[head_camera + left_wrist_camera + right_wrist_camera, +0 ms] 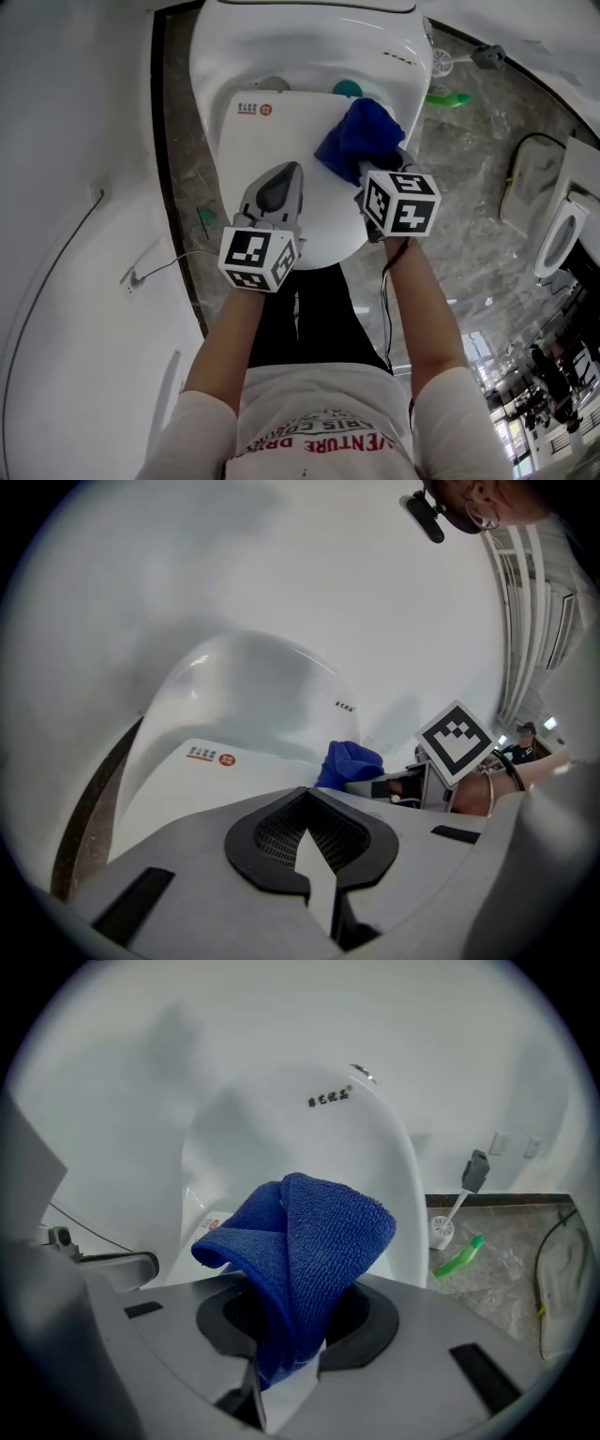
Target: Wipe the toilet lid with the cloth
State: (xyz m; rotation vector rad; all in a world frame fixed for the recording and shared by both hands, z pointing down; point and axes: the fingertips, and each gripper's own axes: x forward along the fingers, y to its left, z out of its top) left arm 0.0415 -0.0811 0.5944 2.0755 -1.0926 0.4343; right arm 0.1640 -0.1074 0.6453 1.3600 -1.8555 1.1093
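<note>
Overhead, a closed white toilet lid [272, 131] fills the view. The right gripper [375, 183] has its jaws clamped on a bunched blue cloth [361, 136] at the lid's 2 o'clock edge. The left gripper [278, 187], jaws closed together and empty, sits over the lid near 6 o'clock.

The cloth [305, 1251] is deep blue against the white toilet lid [272, 141] with its small red mark [266, 111], the left tongs [309, 846] and right tongs [286, 1340] are grey with black pads [272, 832] and black-and-white marker cubes [259, 258], and beside the lid a green bottle [457, 1255] lies on grey marbled floor [469, 187].
</note>
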